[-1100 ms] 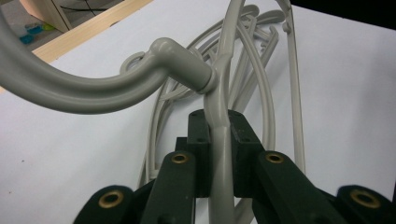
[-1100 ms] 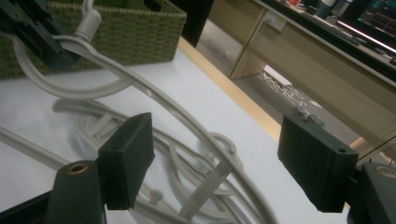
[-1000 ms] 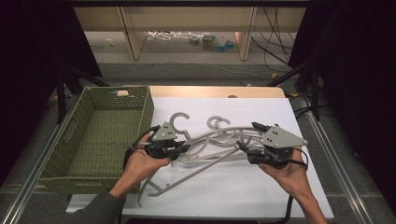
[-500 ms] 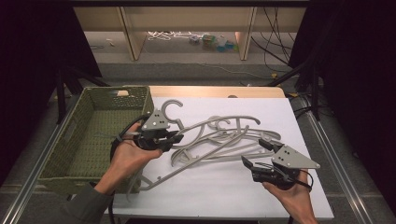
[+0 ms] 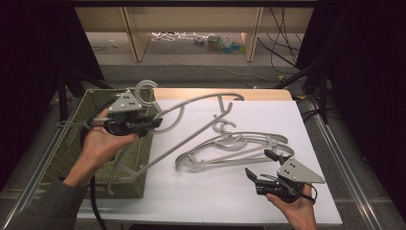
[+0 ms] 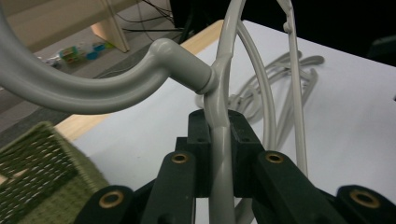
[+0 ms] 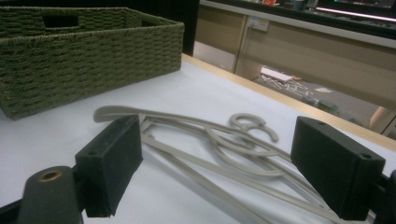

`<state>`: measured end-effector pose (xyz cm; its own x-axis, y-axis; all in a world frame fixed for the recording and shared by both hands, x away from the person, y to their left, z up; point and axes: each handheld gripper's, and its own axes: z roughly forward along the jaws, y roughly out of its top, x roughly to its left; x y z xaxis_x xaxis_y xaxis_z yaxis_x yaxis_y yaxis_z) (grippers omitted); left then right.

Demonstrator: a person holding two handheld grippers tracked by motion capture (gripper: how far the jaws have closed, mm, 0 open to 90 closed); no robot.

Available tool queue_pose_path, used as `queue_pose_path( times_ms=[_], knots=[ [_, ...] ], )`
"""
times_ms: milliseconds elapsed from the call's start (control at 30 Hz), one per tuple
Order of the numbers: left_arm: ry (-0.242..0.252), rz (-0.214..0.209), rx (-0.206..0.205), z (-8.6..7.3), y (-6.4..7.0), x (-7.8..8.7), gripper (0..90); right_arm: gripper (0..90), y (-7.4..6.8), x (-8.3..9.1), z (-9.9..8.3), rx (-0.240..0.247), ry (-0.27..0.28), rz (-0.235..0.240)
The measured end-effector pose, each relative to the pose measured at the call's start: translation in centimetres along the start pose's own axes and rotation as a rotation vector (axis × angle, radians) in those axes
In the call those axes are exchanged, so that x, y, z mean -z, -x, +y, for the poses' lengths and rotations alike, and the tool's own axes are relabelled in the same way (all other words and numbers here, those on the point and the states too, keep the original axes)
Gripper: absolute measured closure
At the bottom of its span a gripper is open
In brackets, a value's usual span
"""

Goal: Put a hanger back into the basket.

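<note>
Grey hanger (image 5: 191, 112): being held up off the table by the left gripper (image 5: 152, 122), slanting, with its hook (image 5: 145, 89) over the basket's near-right corner and its lower end by the basket's front corner.
Left grip: jaws are pinching tight on the hanger's neck, just below the hook (image 6: 93, 81).
Right gripper (image 5: 263, 165): jaws are standing wide with nothing between them, hovering low beside the pile (image 5: 234, 148) on the white sheet (image 5: 311, 124).
Doing it well: I judge the hanger is heading for the basket; turning it flat and along the basket's length should be keeping the long arm from catching the rim.
Risk: the low end may be snagging on the woven wall.
Basket (image 5: 64, 153): green, woven; the inside that can be seen is bare.
Pile: grey hangers are lying tangled, hooks (image 7: 252, 123) overlapping, well apart from the basket (image 7: 84, 56).
</note>
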<state>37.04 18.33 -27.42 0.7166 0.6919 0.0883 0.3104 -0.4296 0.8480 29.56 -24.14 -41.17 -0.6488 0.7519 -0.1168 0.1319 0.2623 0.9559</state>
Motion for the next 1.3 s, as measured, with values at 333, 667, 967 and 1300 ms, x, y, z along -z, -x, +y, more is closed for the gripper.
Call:
queue_pose_path(
  times_ms=[333, 667, 967, 1300],
  knots=[
    [-0.062, 0.116, 0.031, -0.8, -5.1, 2.4, 81.7, 17.5, -0.1, -0.4, -0.3, 0.005, 0.002, 0.010],
    [-0.061, 0.188, 0.058, -2.4, -8.4, 2.2, 81.7, 17.5, -0.2, -0.4, -0.4, 0.010, -0.021, 0.024],
    [-0.101, 0.251, 0.051, -4.5, -11.7, 3.1, 81.7, 17.7, -0.4, -0.7, -0.4, 0.016, -0.021, 0.034],
    [-0.134, 0.344, 0.087, -7.7, -14.7, 4.0, 81.7, 17.8, -0.4, -0.9, -0.6, 0.013, -0.029, 0.052]
  ],
)
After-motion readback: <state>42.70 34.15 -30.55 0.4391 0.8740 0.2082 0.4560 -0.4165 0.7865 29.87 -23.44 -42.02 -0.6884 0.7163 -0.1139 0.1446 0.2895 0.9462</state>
